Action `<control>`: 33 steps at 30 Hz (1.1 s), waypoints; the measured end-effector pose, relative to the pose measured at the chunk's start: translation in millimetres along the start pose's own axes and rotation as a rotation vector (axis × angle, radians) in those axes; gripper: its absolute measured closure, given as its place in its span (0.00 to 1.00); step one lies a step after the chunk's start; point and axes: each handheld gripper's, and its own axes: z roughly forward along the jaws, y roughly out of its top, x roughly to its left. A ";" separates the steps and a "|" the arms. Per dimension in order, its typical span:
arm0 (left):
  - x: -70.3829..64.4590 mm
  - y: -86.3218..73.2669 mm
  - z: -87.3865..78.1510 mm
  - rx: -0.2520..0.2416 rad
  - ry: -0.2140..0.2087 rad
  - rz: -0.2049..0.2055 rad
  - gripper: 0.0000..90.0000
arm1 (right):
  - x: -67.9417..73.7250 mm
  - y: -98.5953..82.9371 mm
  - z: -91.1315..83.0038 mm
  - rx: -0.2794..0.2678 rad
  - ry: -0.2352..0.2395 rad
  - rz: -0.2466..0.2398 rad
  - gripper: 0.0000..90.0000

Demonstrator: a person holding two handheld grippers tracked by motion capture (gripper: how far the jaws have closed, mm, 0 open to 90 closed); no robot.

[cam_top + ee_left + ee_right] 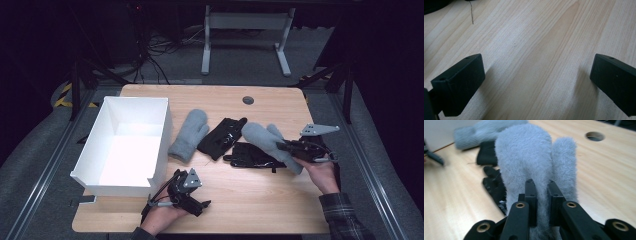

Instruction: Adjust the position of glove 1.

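Right gripper (541, 185) pinched on grey mitten (524, 157), right of black gloves (235, 145). Left gripper (536, 82) wide open, empty, over bare table (536, 37). Likely next: lift, carry to white box (162, 130).

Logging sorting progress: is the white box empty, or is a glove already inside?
Empty. The high view shows the white box with a bare floor; both grey mittens and both black gloves lie outside it on the table.
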 end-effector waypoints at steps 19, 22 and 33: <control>0.0 0.0 0.3 -0.006 0.001 0.001 0.00 | 72.9 -22.1 7.5 0.063 0.148 -0.081 0.91; -0.4 -0.1 0.1 -0.002 0.003 -0.004 0.00 | 82.7 -25.4 13.3 0.088 0.160 -0.097 0.91; -0.2 0.1 0.4 -0.007 0.004 0.000 0.00 | 113.7 -27.5 39.2 0.132 0.199 -0.144 0.91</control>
